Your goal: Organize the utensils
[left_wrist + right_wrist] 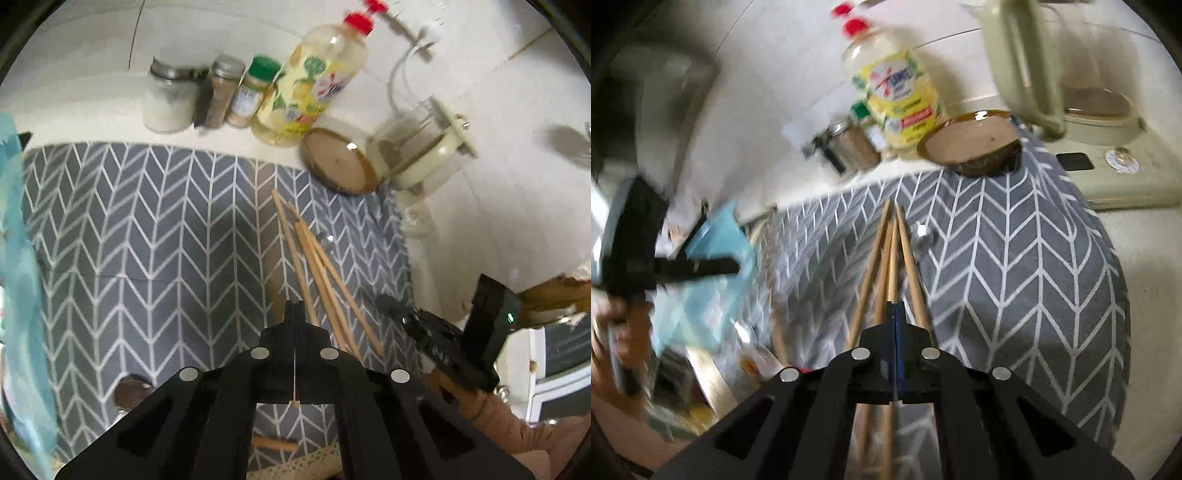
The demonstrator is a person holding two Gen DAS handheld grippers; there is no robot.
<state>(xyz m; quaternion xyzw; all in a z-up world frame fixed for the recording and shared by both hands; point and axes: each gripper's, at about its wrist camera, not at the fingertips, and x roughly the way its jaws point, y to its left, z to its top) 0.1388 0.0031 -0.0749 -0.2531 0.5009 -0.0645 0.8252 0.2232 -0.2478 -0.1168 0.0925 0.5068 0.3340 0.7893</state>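
While the left gripper [295,306] hangs above the grey cloth with white chevron lines [147,229], its jaws are pressed together, and a thin pale stick seems caught in the seam, though I cannot be sure. Four long wooden chopsticks [317,273] fan out just to its right, toward the brown round dish [340,162]. I think this hand should keep clear of the bundle.

From the right wrist view, the right gripper [894,306] is closed on the wooden chopsticks [886,258], at least one stick passing through the jaws; the others lie beside them. To do the step well, I judge the sticks should first be made parallel, then carried slowly so none slips.
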